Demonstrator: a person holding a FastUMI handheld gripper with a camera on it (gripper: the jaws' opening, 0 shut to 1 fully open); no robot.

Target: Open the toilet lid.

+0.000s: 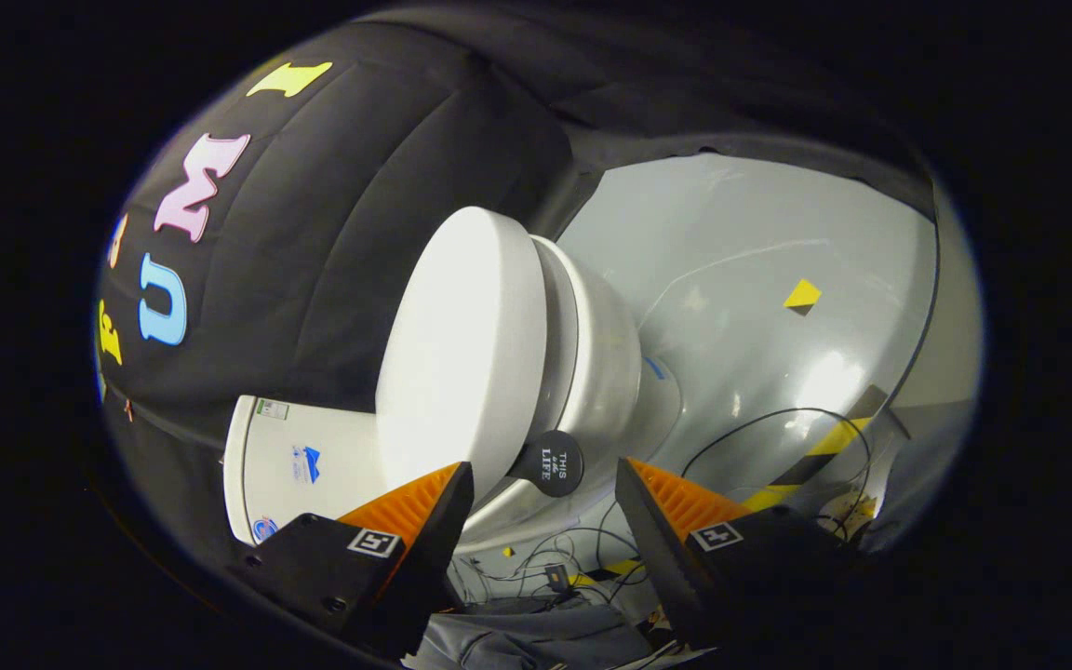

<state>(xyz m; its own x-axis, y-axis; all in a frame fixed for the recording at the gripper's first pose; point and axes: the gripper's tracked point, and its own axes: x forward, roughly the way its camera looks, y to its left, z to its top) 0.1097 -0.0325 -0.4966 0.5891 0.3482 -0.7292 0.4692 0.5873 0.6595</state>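
Note:
The view is rolled sideways. A white toilet stands against the black cloth wall, with its lid [462, 354] lying down on the seat and bowl [601, 372]. The tank [285, 465] shows past the left finger. A round black knob [556, 462] sticks out from the lid's front edge. My gripper [543, 482] is open, and the knob sits just ahead of the gap between the fingertips with neither finger touching it. The left fingertip [448, 493] is close to the lid's rim.
The pale glossy floor [759, 279] spreads beyond the bowl, with a yellow marker [802, 295] on it. Black cables [778, 428] and yellow-black hazard tape [824, 447] lie near the right finger. Grey cloth [536, 637] is bunched beneath the fingers.

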